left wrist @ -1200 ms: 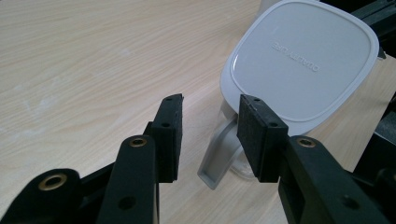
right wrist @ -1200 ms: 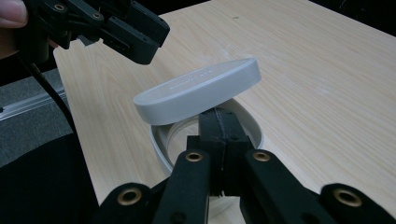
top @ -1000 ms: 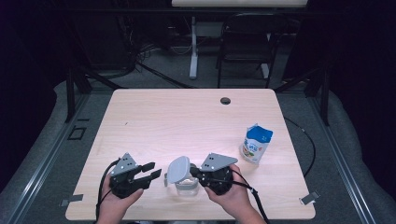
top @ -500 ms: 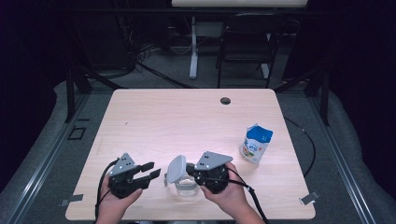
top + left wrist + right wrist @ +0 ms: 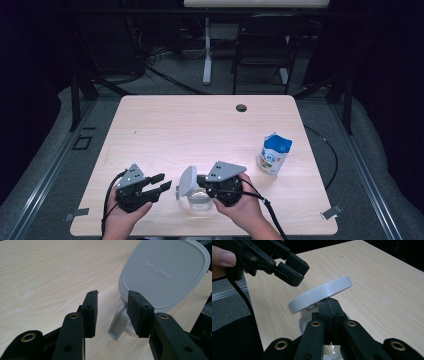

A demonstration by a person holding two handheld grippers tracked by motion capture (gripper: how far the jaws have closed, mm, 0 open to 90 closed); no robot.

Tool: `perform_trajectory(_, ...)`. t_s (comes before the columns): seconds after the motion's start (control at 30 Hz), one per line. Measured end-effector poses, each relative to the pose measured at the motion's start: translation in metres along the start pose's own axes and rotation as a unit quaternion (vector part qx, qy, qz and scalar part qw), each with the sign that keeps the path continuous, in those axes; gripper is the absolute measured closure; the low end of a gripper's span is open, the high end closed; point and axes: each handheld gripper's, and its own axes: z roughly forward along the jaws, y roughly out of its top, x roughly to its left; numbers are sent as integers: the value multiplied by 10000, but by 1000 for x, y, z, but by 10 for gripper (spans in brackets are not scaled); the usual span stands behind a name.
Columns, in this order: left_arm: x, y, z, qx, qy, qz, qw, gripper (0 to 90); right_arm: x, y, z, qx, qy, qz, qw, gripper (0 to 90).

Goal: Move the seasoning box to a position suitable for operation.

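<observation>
A grey plastic lid stands tilted up on edge over a clear container near the table's front edge. My right gripper is shut on the lid's rim, its jaws pressed together under the lid. The container's clear rim shows just below. My left gripper hangs open a little to the left of the lid. In the left gripper view the lid's top face fills the upper right. Its hinged clip hangs down between my open fingers.
A blue and white carton stands upright at the right side of the table. A dark round cable hole sits near the far edge. The wooden tabletop stretches bare beyond the grippers.
My right gripper has shifted slightly to the left with the lid held tilted up. The left gripper has stayed open and almost still.
</observation>
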Motion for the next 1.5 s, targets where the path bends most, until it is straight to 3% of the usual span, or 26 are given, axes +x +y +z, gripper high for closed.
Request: perform_trajectory(1.5, 3, -4, 0, 52, 48, -61, 10000, 613, 10, 17, 4, -77, 80, -147, 9998, 900)
